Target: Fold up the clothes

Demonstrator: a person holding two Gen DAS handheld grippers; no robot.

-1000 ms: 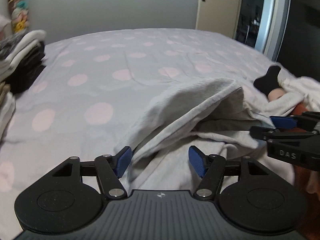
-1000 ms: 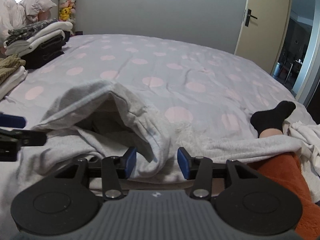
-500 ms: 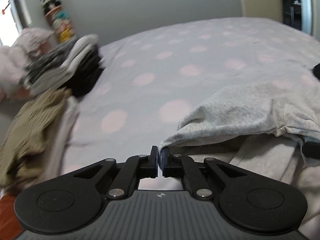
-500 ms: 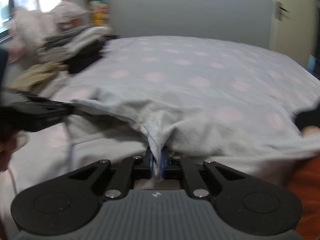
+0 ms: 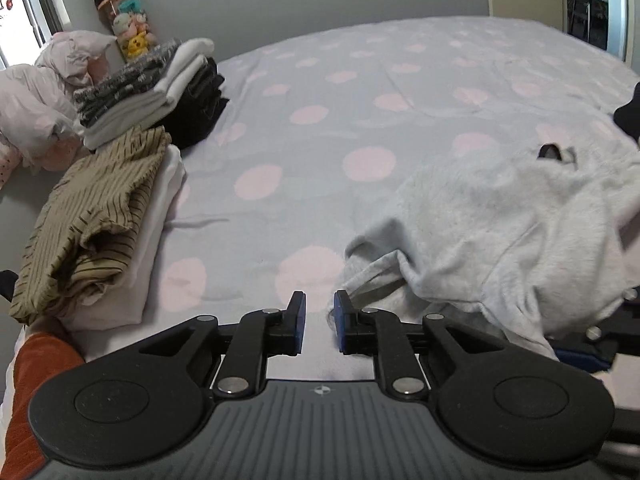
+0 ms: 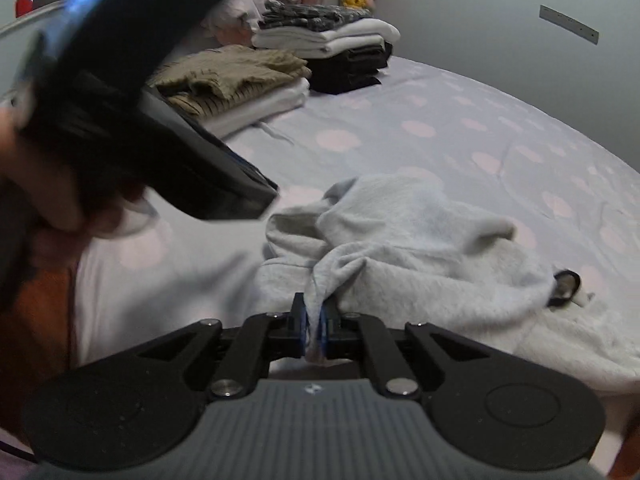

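My right gripper (image 6: 315,330) has its two blue fingers (image 6: 301,322) pressed on a bunched fold of the grey sweatshirt (image 6: 420,248); the cloth comes up in a small peak between them. The sweatshirt lies crumpled on the bed sheet (image 6: 460,128), which is pale lilac with pink dots, and it spreads to the right of this gripper. In the left wrist view the same sweatshirt (image 5: 512,240) is a heap on the right side of the sheet (image 5: 320,120).

My left gripper (image 5: 319,322) has its fingers (image 5: 298,316) spread a little apart, with nothing between them. The edge of the sweatshirt is just beside the right finger; I cannot tell if it touches. In the right wrist view the left gripper (image 6: 132,112) is a large, blurred dark shape at upper left, above the bed.

At the left side of the bed there is a striped olive shirt (image 5: 88,224) on folded white cloth, and behind it a stack of folded clothes (image 5: 152,92). Some plush toys (image 5: 120,16) stand in the corner by the wall.
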